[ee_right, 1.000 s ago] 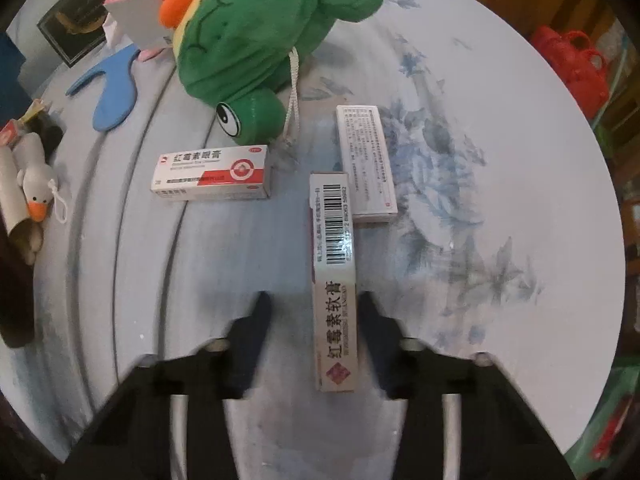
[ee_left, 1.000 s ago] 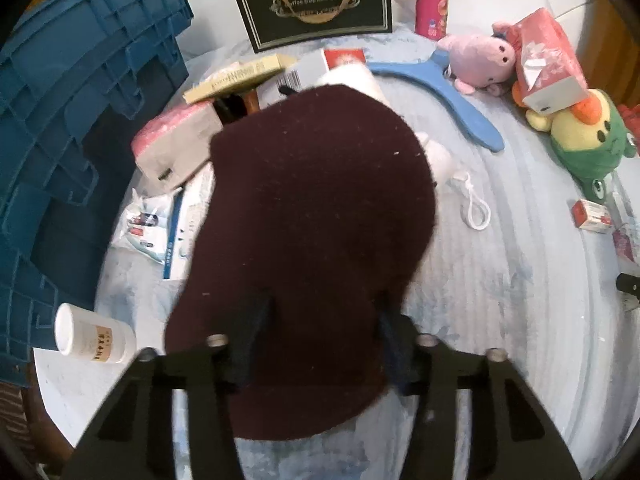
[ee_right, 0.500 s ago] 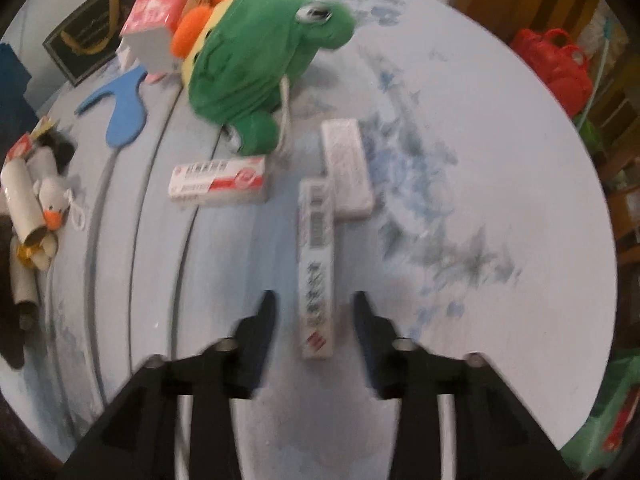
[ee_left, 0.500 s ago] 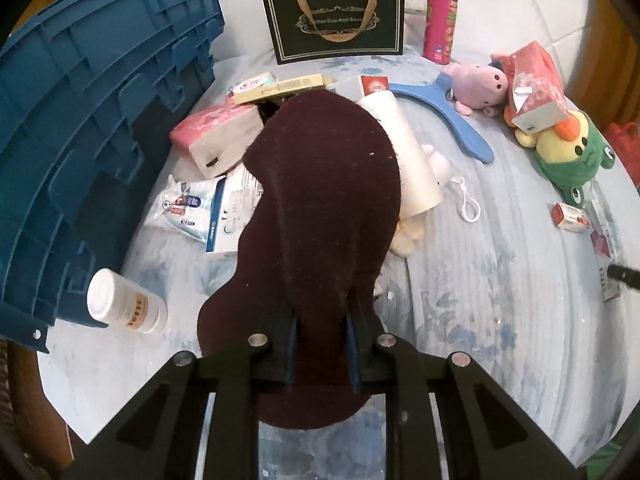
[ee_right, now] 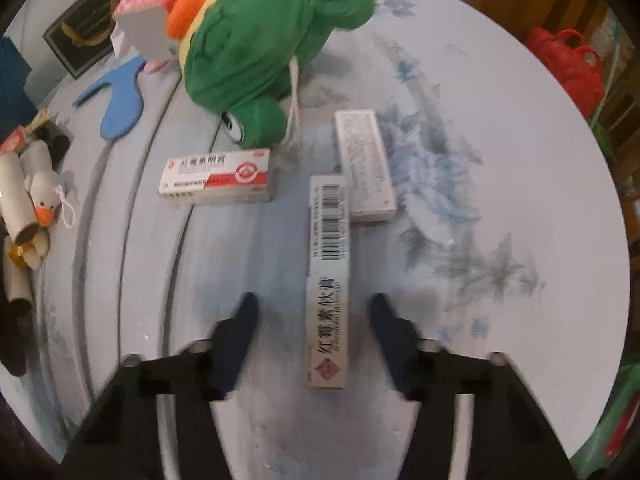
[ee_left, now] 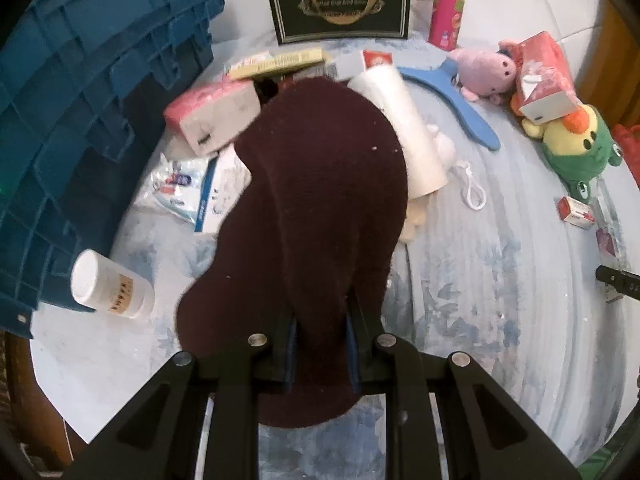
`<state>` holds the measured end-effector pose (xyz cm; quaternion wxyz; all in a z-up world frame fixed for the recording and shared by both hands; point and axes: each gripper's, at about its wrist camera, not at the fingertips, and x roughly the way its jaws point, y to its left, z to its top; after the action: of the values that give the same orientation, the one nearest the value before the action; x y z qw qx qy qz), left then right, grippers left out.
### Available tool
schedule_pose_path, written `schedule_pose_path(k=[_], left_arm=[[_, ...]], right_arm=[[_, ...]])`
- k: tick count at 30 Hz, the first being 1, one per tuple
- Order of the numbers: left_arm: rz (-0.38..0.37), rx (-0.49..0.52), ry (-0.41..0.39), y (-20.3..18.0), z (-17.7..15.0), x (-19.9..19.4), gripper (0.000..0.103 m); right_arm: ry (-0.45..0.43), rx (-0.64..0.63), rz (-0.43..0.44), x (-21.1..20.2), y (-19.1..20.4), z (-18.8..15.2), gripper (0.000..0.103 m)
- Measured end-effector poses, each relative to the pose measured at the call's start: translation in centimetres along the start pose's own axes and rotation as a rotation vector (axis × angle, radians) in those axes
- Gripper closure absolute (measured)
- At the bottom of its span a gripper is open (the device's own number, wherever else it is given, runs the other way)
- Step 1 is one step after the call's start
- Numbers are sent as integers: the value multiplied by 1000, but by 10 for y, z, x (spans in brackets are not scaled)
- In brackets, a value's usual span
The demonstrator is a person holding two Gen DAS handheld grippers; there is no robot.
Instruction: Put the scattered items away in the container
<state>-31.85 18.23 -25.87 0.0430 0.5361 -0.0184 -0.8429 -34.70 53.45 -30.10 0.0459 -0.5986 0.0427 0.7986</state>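
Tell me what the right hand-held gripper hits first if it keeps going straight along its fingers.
Most likely the long ointment box: it lies lengthwise between the open fingers of the right hand-held gripper, which have just been closing without touching it. Under it is the tabletop. Depth is hard to judge here.

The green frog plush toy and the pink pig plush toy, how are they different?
The green frog plush toy is green with an orange patch; the pink pig plush toy is pink all over. In the left wrist view the frog looks bulkier than the pig. A pink and white tissue pack rests against the frog, between the two toys. Both are soft toys lying on the blue-patterned tabletop.
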Motion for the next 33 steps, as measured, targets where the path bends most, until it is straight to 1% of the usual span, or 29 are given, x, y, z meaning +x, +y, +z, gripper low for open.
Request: schedule_pose_path(k=[1, 3, 5, 9, 14, 17, 19, 21, 23, 24, 25, 27, 33], left_arm=[[1, 0, -1, 0, 0, 0, 84], [12, 12, -21, -2, 0, -8, 84], [22, 21, -45, -4, 1, -18, 84], [7, -3, -83, 1, 3, -41, 84], [6, -28, -134, 9, 7, -74, 84], [15, -43, -165, 16, 8, -93, 84], [22, -55, -182, 21, 7, -104, 84], [25, -64, -191, 24, 5, -111, 84], [26, -67, -192, 25, 3, -113, 84], [26, -67, -192, 25, 2, -114, 84], [25, -67, -189, 25, 1, -113, 84], [23, -62, -176, 21, -1, -107, 84], [2, -30, -124, -1, -4, -74, 84]], right_arm=[[-4, -13, -12, 1, 3, 0, 70], [-3, -22, -22, -2, 7, 1, 83], [-16, -32, -26, -10, 10, 1, 83], [-42, -33, -3, -33, 11, 0, 83], [-103, -68, 44, -81, 9, -6, 84], [-141, -105, 54, -105, 21, 1, 84], [-146, -118, 55, -107, 31, 13, 84], [-142, -120, 48, -103, 36, 16, 84], [-130, -111, 44, -97, 35, 14, 81], [-122, -106, 41, -93, 32, 13, 76], [-111, -100, 36, -87, 29, 11, 69], [-95, -88, 35, -78, 21, 7, 61], [-34, -61, 52, -43, 5, -1, 61]])
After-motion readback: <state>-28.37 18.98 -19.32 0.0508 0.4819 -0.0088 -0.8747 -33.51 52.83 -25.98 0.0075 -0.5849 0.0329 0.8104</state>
